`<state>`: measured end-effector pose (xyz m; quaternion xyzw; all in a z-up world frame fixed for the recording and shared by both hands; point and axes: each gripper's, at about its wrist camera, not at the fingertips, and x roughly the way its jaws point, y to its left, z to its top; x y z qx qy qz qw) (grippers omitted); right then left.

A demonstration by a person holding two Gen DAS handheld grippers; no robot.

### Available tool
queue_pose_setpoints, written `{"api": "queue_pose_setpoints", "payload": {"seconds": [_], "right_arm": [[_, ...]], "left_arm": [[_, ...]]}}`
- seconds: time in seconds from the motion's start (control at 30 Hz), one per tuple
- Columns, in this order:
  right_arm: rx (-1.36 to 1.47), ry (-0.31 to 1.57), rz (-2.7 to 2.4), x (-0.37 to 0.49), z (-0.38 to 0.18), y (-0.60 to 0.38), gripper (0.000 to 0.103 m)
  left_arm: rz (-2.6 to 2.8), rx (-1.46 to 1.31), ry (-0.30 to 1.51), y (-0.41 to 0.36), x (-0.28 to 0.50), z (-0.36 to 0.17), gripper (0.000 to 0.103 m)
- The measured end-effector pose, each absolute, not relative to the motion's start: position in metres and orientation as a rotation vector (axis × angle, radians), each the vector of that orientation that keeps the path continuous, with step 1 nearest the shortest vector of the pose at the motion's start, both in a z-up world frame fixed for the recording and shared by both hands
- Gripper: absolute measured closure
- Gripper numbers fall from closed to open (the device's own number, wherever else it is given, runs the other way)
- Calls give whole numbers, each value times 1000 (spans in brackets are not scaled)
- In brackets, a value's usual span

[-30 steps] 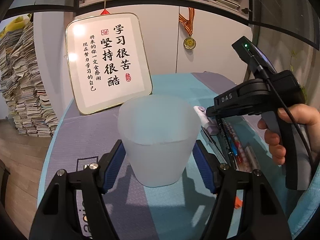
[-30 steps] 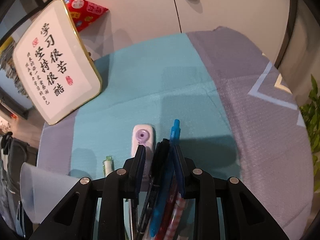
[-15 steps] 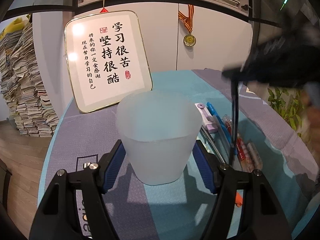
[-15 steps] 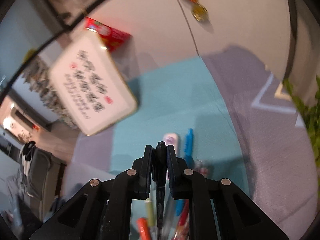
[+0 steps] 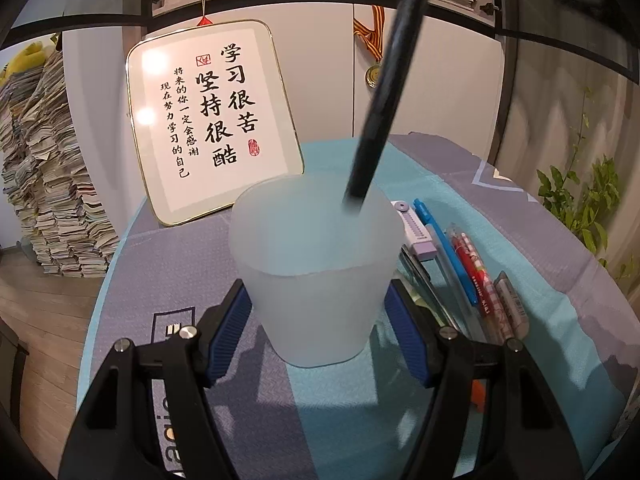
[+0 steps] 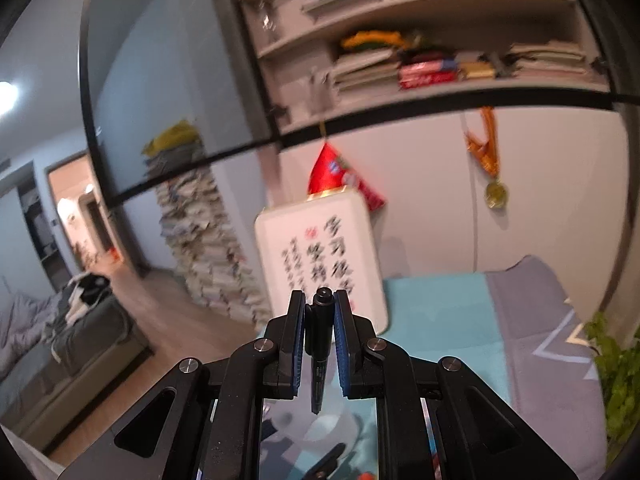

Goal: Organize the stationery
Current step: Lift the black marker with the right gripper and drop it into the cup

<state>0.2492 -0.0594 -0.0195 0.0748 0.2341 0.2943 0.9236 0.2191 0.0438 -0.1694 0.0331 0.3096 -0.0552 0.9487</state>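
A frosted white cup (image 5: 316, 280) stands on the teal and grey tablecloth (image 5: 360, 420). My left gripper (image 5: 318, 296) is shut on it, one blue pad on each side. A black pen (image 5: 384, 92) hangs steeply from above with its lower end at the cup's mouth. In the right wrist view my right gripper (image 6: 319, 304) is shut on this black pen (image 6: 320, 344), which points down toward the pale cup (image 6: 320, 428) glimpsed below. Right of the cup lie a purple-and-white correction tape (image 5: 416, 232), a blue pen (image 5: 444, 248), a red pen (image 5: 474, 272) and other pens.
A framed calligraphy board (image 5: 212, 120) leans against the white cabinet behind the cup. A medal (image 5: 374, 74) hangs on the cabinet door. A green plant (image 5: 580, 196) stands off the table's right edge, and a tall paper stack (image 5: 40, 160) rises at the left.
My right gripper closed on the black pen, lifted it from the row and carried it left over the cup, with its view tilting up. The left gripper and cup stayed still.
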Motion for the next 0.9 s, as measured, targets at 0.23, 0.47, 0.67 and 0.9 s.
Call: {"api": "queue_pose_setpoints", "payload": {"seconds": [0.23,0.47,0.67,0.9], "right_arm": [[149,616,606,268,-44,-48,88],[109,695,619,269,-68,-44,88],[117,761,676,272,-81,-37,88],[152,740,667,271,-80,-48,54]], "left_arm": [[-112,68,630,44,219,-169,36],[-112,68,630,44,219,-169,36],[-112,67,630,44,219,-169,36],[-113,66,633,44,220,-170,36]]}}
